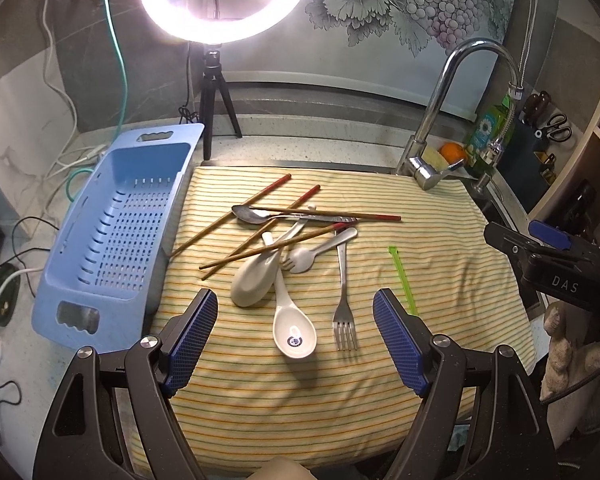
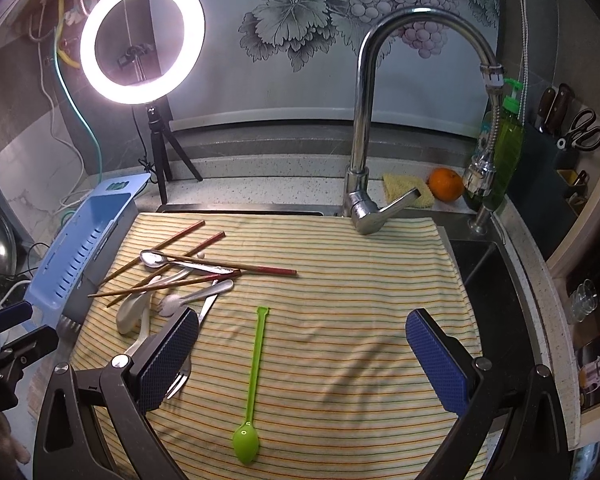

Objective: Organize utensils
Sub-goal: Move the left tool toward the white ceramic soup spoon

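- Both grippers hang over the striped cloth (image 1: 440, 240) with nothing in them. The left gripper (image 1: 296, 332) has its jaws spread wide, and so does the right gripper (image 2: 304, 360).
- The utensils lie loose on the cloth. The chopsticks (image 1: 276, 236), a metal spoon (image 1: 248, 214), two white spoons (image 1: 294, 332) and a small spork (image 1: 300, 260) are tangled in a heap towards the left.
- A fork (image 1: 344, 304) lies just clear of the heap, tines towards the left gripper, which makes it look an easy first pick.
- The green spoon (image 2: 252, 376) lies apart on its own, between the right gripper's fingers (image 2: 440, 364) in that view, so that hand seems lined up for it.
- The blue basket (image 1: 112, 232) sits empty at the cloth's left edge, near the heap. I'd guess that is where things are meant to go.
- Nothing is sorted yet.
- The crossed chopsticks could drag their neighbours along when lifted.
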The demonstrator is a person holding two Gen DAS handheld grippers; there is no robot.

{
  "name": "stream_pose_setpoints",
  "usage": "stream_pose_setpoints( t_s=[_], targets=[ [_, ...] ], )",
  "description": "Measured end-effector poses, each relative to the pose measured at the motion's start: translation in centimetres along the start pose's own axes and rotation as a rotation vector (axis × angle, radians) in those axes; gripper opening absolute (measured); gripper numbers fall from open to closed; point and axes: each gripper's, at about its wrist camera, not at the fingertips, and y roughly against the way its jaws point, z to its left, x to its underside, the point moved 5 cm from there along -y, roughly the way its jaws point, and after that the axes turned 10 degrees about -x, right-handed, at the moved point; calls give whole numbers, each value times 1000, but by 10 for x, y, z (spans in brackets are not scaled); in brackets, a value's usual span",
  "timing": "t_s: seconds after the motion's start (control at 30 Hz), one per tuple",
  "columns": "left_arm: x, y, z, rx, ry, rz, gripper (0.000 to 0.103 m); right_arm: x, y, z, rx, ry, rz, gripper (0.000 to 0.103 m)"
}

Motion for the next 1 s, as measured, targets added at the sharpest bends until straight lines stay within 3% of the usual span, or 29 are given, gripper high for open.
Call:
stream_pose_setpoints(
  t_s=[0.4,0.77,1.0],
  targets=[
    [7,-13,-10,11,-22,28,80,5,-28,-4,-126,-23,111,102],
    [21,-32,-19,46,-31,85,80,4,-60,-27,-335,-171,259,102],
    [36,-39,-32,63,-37,122,80,11,-77,-42,-409,-220,353,77]
  ],
)
